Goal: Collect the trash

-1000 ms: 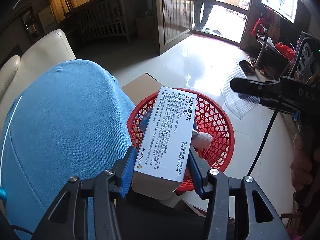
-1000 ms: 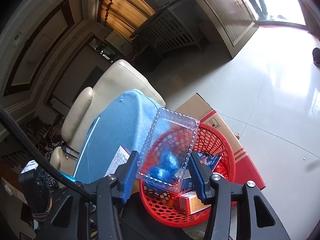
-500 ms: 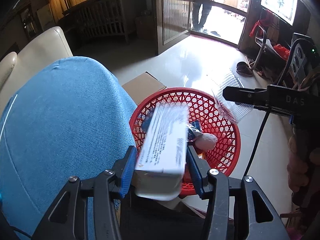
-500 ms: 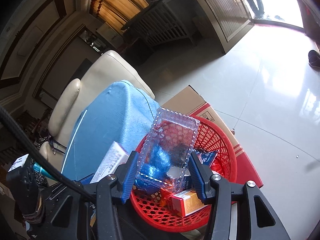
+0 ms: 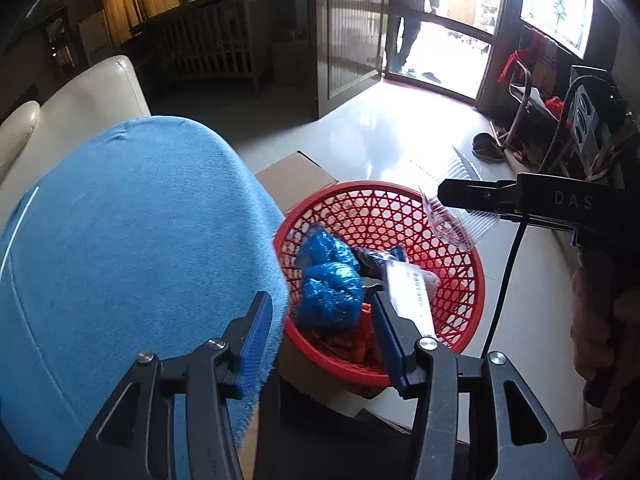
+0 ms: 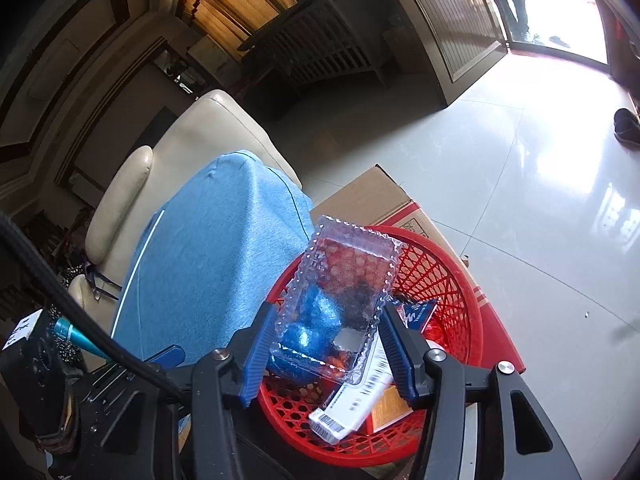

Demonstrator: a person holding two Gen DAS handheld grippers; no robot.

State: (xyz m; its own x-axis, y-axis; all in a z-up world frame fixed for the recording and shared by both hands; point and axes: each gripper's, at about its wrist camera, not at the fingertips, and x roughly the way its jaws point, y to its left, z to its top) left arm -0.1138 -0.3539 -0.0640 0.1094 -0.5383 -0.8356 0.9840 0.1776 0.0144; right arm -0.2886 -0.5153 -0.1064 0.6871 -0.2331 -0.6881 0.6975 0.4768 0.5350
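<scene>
two hands up, so which one still has trash to let go?

your right gripper [image 6: 329,314]. its blue pads sit against the long edges of the clear plastic tray [image 6: 344,280], jaws partly apart at about the tray's width. your left gripper [image 5: 320,300] is partly open with nothing between its fingers.

where does the tray lie against the red basket [image 5: 380,208]?

its long axis runs forward along your fingers, far end tilted up. the basket mouth is directly under and ahead of it. the basket sits on a cardboard box [image 6: 368,196], just beside the blue cloth [image 5: 140,240]. i judge the next move needs only wider jaws, and the right hand is the one placed for it.

and what's in the basket?

a white carton [image 6: 352,400] already lies inside, leaning by crumpled blue plastic [image 5: 328,296] and an orange pack.

anything you can read?

"das" shows on the right gripper's side in the left view. the carton carries a barcode and small print, too fine to read.
</scene>
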